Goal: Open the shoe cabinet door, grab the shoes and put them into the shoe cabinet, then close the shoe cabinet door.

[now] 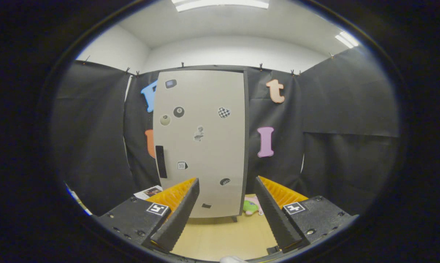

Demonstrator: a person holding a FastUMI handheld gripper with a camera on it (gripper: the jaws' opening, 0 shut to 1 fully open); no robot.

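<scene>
The gripper (227, 190) has its fingers (176, 223) spread wide apart, with nothing between them but open air and the pale wooden floor (220, 237) below. Neither finger touches anything.

Just under the fingers, at the very near edge, a small white rounded shape (233, 259) pokes into sight; what it is cannot be told.

Ahead of the fingers, beyond a stretch of bare floor, stands the shoe cabinet (201, 146), upright on short dark feet. Its light grey door (205, 109) is closed and faces the gripper, dotted with small stickers. A dark vertical handle (161, 161) sits low on the door's left side, above the left finger.

Behind the right finger, at the foot of the cabinet's right edge, lie the shoes (252, 206), a pink and green pair resting on the floor, partly hidden by the finger.

Beyond the left finger, a printed paper card (148, 191) lies on the floor near the cabinet's left side.

Black cloth (344, 120) hangs behind and to both sides of the cabinet.
</scene>
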